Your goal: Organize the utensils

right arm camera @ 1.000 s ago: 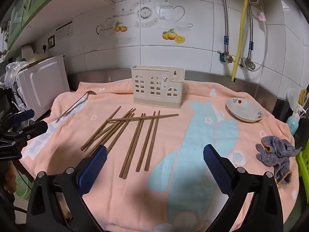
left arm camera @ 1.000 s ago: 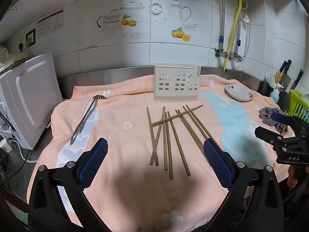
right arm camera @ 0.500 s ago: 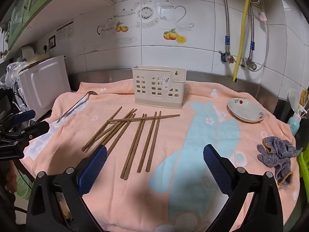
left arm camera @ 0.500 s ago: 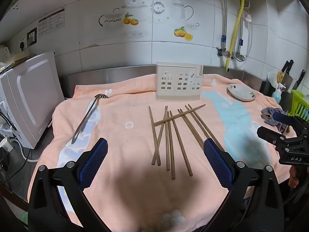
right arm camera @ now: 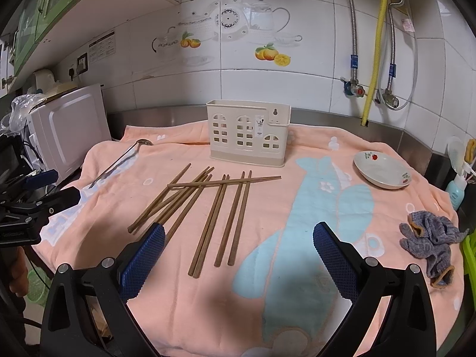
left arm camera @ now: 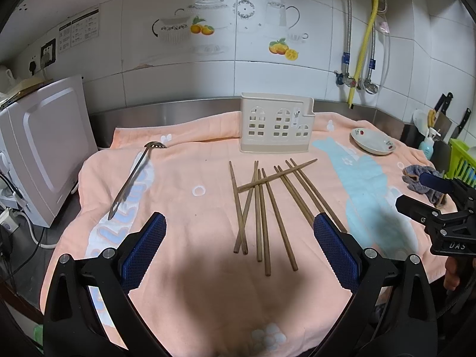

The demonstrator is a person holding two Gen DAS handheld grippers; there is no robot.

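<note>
Several brown wooden chopsticks [left arm camera: 261, 205] [right arm camera: 208, 205] lie loose on the peach towel [left arm camera: 190, 279] [right arm camera: 226, 291], one crossing the others. Behind them stands a cream utensil holder [left arm camera: 275, 126] [right arm camera: 248, 134] with window cut-outs. A metal slotted ladle [left arm camera: 135, 175] [right arm camera: 119, 160] lies on the towel's left side. My left gripper [left arm camera: 238, 250] hovers open in front of the chopsticks, nothing between its blue pads. My right gripper [right arm camera: 238, 255] is open too, above the near ends of the chopsticks. Each gripper shows in the other's view, at the edge [left arm camera: 428, 196] [right arm camera: 44, 192].
A small white dish [left arm camera: 373, 145] [right arm camera: 382, 169] sits at the right of the towel. A grey rag [right arm camera: 428, 244] lies near the right edge. A white appliance [left arm camera: 44, 148] stands at the left. Knives and a green rack [left arm camera: 461, 163] are at the far right.
Both views have shifted slightly; the left gripper has drawn a little nearer to the chopsticks. Nothing on the towel has moved and both grippers stay open.
</note>
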